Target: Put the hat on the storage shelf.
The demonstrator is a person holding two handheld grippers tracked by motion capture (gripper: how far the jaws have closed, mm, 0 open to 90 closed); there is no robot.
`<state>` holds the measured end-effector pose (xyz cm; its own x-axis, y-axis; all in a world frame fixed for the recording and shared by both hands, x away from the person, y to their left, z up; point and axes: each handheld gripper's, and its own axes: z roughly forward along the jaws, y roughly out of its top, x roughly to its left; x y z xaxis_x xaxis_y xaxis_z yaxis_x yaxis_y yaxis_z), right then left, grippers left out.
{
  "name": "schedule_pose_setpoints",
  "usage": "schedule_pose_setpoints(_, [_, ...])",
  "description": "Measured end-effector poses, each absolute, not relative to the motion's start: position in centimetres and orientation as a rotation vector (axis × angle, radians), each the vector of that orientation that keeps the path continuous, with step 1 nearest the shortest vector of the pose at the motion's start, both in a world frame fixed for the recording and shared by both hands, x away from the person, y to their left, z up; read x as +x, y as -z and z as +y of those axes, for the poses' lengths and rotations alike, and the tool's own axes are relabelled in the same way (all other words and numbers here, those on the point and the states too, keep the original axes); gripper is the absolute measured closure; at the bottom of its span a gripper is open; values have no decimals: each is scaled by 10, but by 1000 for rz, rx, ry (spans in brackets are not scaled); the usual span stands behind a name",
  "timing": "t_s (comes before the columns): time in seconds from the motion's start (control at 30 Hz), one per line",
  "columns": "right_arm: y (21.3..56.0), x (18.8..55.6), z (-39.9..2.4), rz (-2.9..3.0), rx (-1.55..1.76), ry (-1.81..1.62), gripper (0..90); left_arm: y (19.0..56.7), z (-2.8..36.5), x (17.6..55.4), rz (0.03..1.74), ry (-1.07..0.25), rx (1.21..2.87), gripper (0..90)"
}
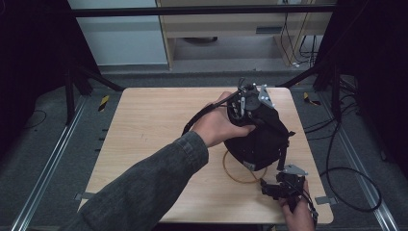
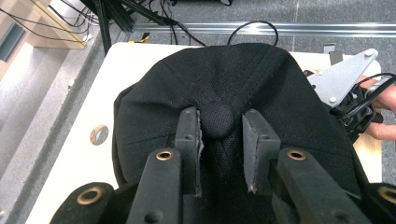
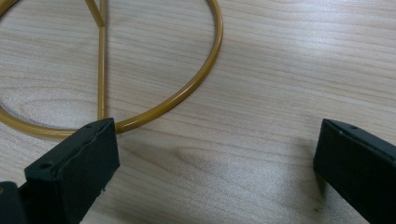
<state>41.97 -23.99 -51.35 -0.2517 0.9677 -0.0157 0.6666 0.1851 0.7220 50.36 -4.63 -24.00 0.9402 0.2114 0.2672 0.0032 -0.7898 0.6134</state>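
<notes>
A black cap (image 1: 257, 139) sits over a gold wire stand whose ring base (image 1: 236, 175) lies on the wooden table (image 1: 154, 125). My left gripper (image 1: 251, 111) comes onto the cap's crown from above. In the left gripper view its jaws (image 2: 219, 122) are pinched on the cap (image 2: 224, 79) at the round top button (image 2: 218, 119). My right gripper (image 1: 281, 186) rests low near the table's front right corner, just outside the ring. Its jaws (image 3: 215, 140) stand wide open over bare wood, and the left pad (image 3: 79, 158) lies against the gold ring (image 3: 187, 93).
The table's right edge (image 1: 317, 159) is close to my right gripper. Black cables (image 1: 356, 192) loop on the floor to the right, and metal rails (image 1: 48, 163) run along both sides. A small round mark (image 2: 99, 134) shows on the tabletop beside the cap.
</notes>
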Motion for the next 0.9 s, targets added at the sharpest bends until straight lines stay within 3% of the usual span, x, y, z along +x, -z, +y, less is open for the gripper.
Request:
schedule_pose_setpoints(0.5, [513, 419, -240, 1994, 1531, -846, 3, 247, -42, 505, 160, -431, 2432, 674])
schedule_pose_setpoints(0.9, [513, 420, -239, 1987, 1536, -842, 3, 247, -39, 503, 165, -464, 2416, 542])
